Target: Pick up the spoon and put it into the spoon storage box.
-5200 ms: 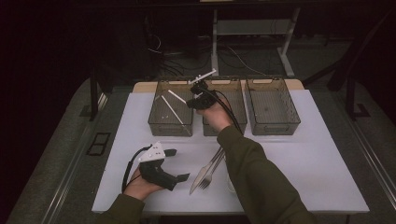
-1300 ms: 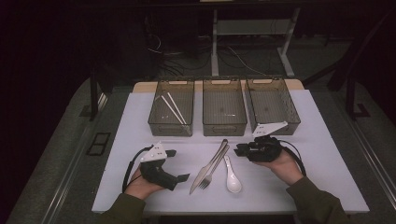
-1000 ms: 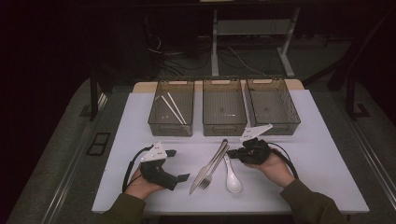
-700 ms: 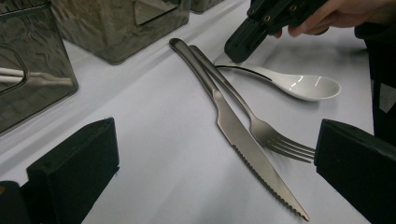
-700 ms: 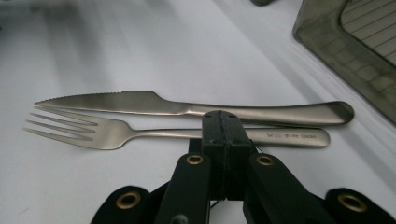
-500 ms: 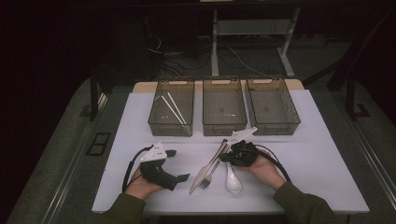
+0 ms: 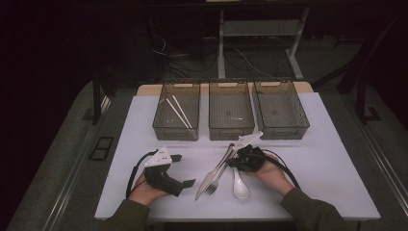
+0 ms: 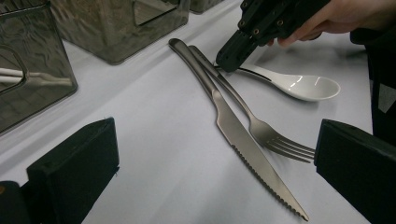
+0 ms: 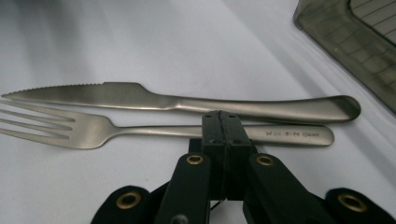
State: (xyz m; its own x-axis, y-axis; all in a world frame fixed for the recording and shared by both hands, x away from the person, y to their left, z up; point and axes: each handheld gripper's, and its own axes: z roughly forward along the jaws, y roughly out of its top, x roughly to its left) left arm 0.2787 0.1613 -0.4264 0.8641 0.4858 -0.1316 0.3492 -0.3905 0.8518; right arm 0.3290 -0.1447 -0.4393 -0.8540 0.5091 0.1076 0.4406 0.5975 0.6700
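White worktop (image 7: 317, 159) is bearing cutlery; the right gripper (image 8: 227, 60), jaws pressed together, is pinching the spoon (image 8: 299, 86) handle. Lifting it toward a bin (image 7: 280, 108) looks next, while the left gripper (image 7: 180, 184) is resting, jaws spread.

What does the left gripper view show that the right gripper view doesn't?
Left gripper view: the white spoon, with the right gripper tip-down at its handle, and the hand holding that gripper. Right gripper view: its own jaws pressed shut, and lettering stamped on the fork. Both: the knife and fork side by side on the white table.
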